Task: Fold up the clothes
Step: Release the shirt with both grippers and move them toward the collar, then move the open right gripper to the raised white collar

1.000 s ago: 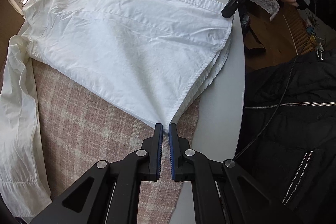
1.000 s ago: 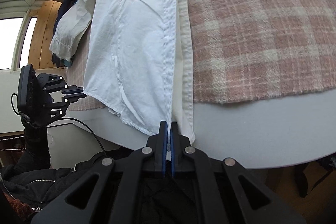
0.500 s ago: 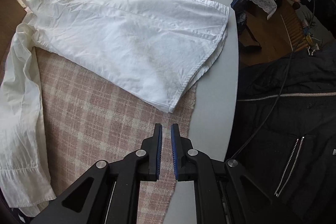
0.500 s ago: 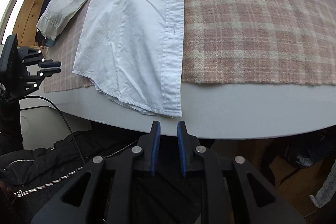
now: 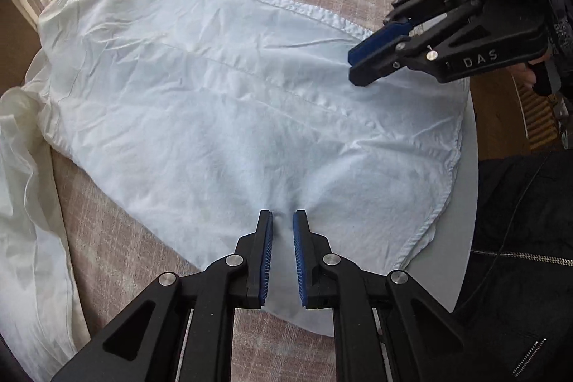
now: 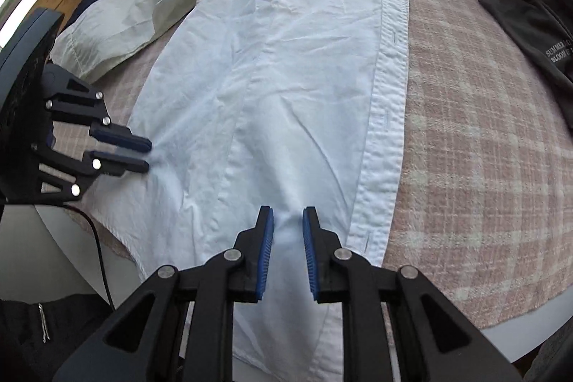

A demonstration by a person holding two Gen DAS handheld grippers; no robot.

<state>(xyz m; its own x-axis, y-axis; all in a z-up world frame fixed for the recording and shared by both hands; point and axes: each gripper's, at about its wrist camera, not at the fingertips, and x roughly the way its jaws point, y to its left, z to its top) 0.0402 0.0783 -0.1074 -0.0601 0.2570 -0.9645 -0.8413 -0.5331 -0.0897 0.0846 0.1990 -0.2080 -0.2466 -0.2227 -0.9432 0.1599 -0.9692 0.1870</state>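
Left wrist view: my left tool point(image 5: 282, 221) hangs open over the white shirt point(image 5: 222, 102), spread on the plaid-covered counter point(image 5: 136, 260), probably to press it flat. Right wrist view: my right tool point(image 6: 287, 219), also open, hovers beside the button placket point(image 6: 388, 117).

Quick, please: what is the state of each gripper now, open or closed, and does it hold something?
Left gripper: open, holding nothing, over the white shirt.
Right gripper: open, holding nothing, over the same shirt.
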